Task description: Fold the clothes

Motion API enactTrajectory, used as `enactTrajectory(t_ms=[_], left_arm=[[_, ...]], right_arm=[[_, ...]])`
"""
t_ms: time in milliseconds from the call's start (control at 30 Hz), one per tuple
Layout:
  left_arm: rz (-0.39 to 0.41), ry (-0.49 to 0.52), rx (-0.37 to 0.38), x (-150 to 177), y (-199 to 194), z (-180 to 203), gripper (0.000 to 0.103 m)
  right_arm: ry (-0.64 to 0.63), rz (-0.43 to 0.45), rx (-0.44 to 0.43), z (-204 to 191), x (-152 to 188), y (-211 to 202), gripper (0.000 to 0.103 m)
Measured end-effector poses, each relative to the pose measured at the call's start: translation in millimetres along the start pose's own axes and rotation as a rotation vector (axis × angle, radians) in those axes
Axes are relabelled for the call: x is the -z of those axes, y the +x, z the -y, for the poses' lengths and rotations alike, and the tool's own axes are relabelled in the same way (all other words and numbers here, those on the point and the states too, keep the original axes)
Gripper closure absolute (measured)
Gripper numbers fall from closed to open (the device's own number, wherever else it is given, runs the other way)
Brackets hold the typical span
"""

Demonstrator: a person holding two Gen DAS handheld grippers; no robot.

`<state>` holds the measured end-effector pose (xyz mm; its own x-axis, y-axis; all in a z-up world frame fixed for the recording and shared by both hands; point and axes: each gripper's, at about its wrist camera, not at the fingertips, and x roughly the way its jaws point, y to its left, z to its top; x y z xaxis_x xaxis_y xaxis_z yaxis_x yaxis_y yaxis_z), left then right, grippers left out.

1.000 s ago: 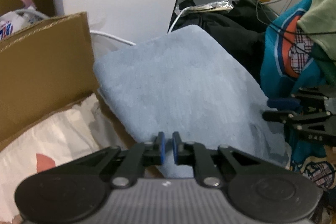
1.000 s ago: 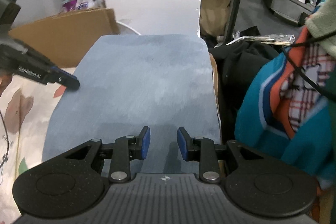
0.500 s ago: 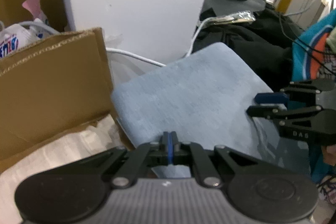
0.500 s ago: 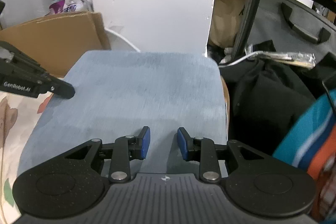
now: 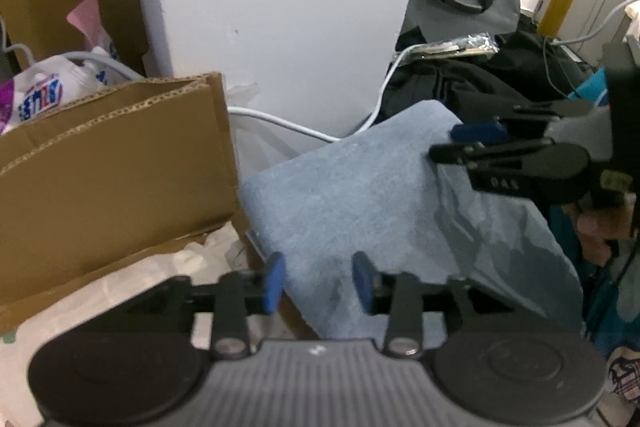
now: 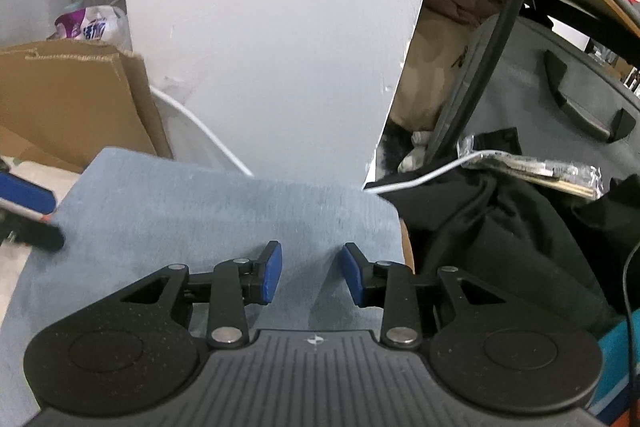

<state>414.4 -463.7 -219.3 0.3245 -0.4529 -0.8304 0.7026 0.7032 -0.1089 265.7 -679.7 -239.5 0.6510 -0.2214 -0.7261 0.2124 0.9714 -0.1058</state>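
- L gripper (image 5: 318, 281): jaws opening, blue pads apart, nothing pinched. Cloth's near-left corner lies in the gap below the pads; pads don't press on it.
- R gripper (image 6: 312, 273): jaws opening a little, pads apart, over the cloth's near-right part, no grip. Contact w/ the fabric underneath: can't tell.
- In L view, R gripper (image 5: 460, 143) comes in from the right, tips at the cloth's far-right corner; a hand (image 5: 600, 231) shows behind it.
- In R view, L gripper's pad (image 6: 28, 197) shows at the cloth's left edge.
- Cloth (image 5: 380, 195): light blue, fleecy, folded into a flat rectangle, lying between both grippers; some creases on its right side in L view.
- Left of cloth: cardboard box (image 5: 112, 163), just beside it; a white printed bag (image 5: 44, 95) behind the box.
- Near-left of cloth: white sheet (image 5: 112, 291) w/ faint print.
- Behind cloth: white wall panel (image 6: 272, 35); a white cable (image 5: 280, 121) runs along its foot, close to the cloth's far edge.
- Right of cloth: black garments (image 6: 500, 227), piled, touching the cloth's right edge or nearly so.
- On the black pile: a clear crinkled packet (image 6: 532, 169).
- Further right, behind the pile: grey bag (image 6: 560, 99) w/ black handles.
- Far right of cloth: teal garment (image 5: 612, 307), partly cut off.
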Motion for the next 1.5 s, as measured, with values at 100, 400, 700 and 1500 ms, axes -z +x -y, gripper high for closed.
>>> enactTrajectory(t_ms=[100,400,700,1500], left_arm=[[-0.011,0.009,0.006,3,-10,3,0.041],[-0.056,-0.021,0.005,12,-47,13,0.018],[-0.086,-0.091,-0.039,15,-124,9,0.004],[-0.188,-0.306,-0.18,21,-354,-20,0.001]], right_arm=[[0.021,-0.003,-0.014,-1,-3,-8,0.048],[0.1,-0.07,-0.053,-7,-5,-49,0.016],[0.266,-0.117,-0.098,-5,-7,-119,0.001],[0.444,-0.269,-0.135,-38,-52,-293,0.001]])
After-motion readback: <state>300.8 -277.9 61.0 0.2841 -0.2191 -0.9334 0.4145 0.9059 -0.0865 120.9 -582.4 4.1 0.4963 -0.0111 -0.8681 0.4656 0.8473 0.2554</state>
